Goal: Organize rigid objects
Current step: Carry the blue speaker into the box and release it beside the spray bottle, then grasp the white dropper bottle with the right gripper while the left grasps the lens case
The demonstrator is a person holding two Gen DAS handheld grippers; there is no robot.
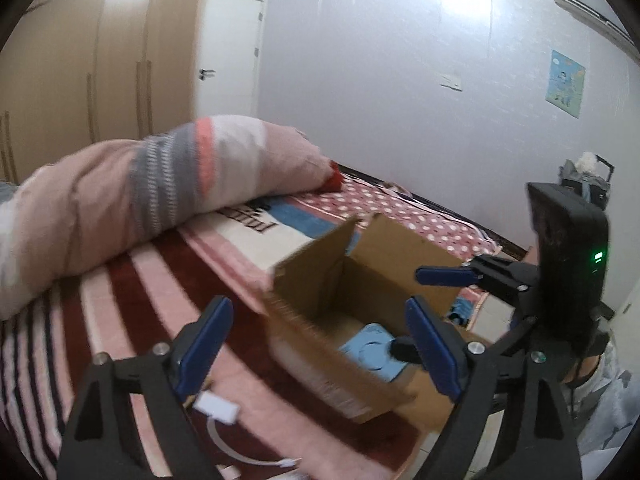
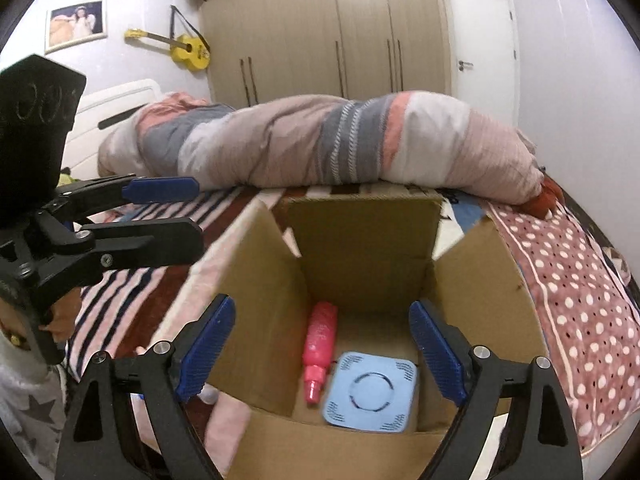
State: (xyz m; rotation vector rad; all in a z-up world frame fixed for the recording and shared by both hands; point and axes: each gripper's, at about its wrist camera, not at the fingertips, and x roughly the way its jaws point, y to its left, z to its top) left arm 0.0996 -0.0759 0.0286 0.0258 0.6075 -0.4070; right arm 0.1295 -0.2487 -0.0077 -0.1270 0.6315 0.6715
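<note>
An open cardboard box (image 2: 360,240) sits on the bed; it also shows in the left wrist view (image 1: 316,280). Inside lie a pink bottle (image 2: 319,346) and a blue square device (image 2: 370,392), which the left wrist view also shows (image 1: 372,354). My right gripper (image 2: 322,350) is open and empty above the box opening; it also shows in the left wrist view (image 1: 444,292). My left gripper (image 1: 318,346) is open and empty beside the box's left side; it also shows in the right wrist view (image 2: 172,212). A white cable with a plug (image 1: 218,406) lies on the blanket under the left gripper.
A rolled striped duvet (image 2: 320,144) lies across the bed behind the box. The striped blanket (image 1: 140,300) and a polka-dot cover (image 2: 568,280) cover the bed. Wardrobes (image 2: 320,28), a door (image 2: 480,32) and a yellow ukulele (image 2: 188,50) stand beyond.
</note>
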